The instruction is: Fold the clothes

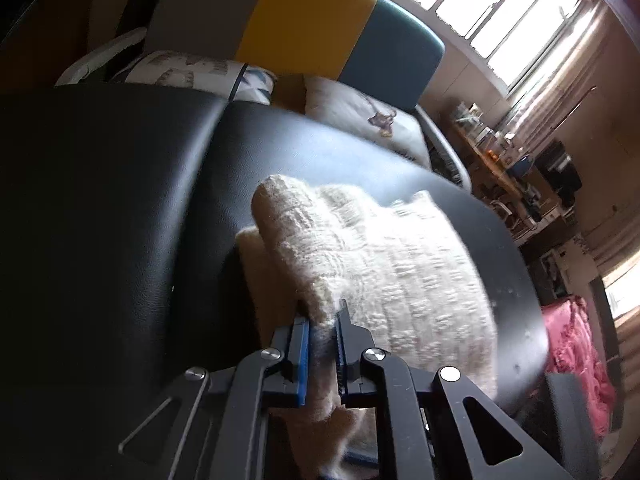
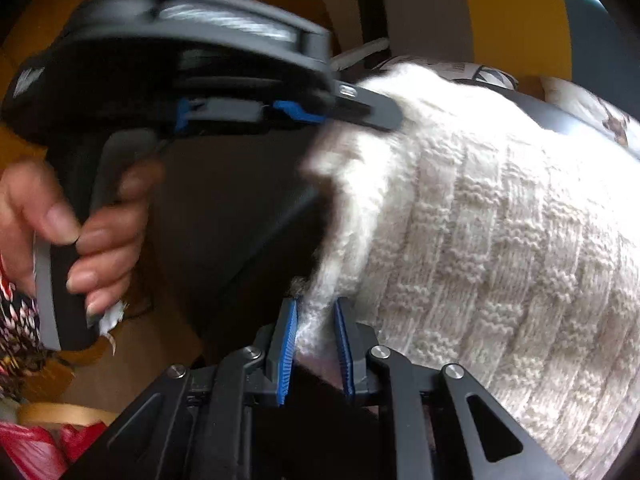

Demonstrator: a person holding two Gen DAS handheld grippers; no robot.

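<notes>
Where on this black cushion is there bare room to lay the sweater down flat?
The broad left part of the black cushion is bare, from the cream knit sweater across its seam to the dark left side. A narrower bare strip runs behind the sweater, below the patterned pillows. The right side is taken by the sweater, gripped by both claws.

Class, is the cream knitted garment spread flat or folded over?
Folded over: the cream knitted garment lies doubled on the black padded surface, one layer over another.
</notes>
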